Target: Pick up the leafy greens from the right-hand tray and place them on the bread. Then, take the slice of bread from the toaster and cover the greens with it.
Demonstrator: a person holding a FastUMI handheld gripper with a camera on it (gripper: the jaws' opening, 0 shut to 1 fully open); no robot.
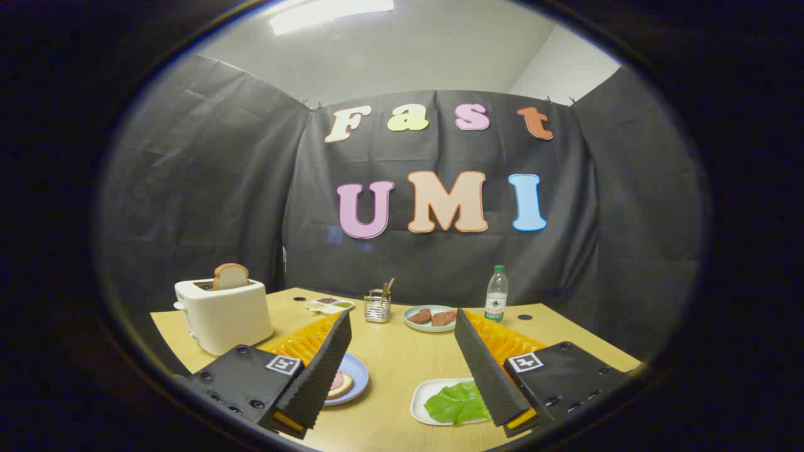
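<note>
1. Your gripper [402, 320] hangs above the counter [396, 364] with its fingers spread wide, holding nothing.
2. The leafy greens [457, 403] lie on a white tray [422, 395], near right, just inside the right finger.
3. The bread [339, 384] sits on a blue plate [358, 371] by the left finger.
4. The toaster [223, 314], far left, has a slice [230, 275] standing up in its slot.

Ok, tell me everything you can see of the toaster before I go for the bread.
The toaster is a cream, boxy, smooth-sided appliance standing upright on the wooden table, beyond the tool's open left finger. A slice of bread, brown crust and pale face, stands up out of its top slot. Nothing else touches it.
</note>
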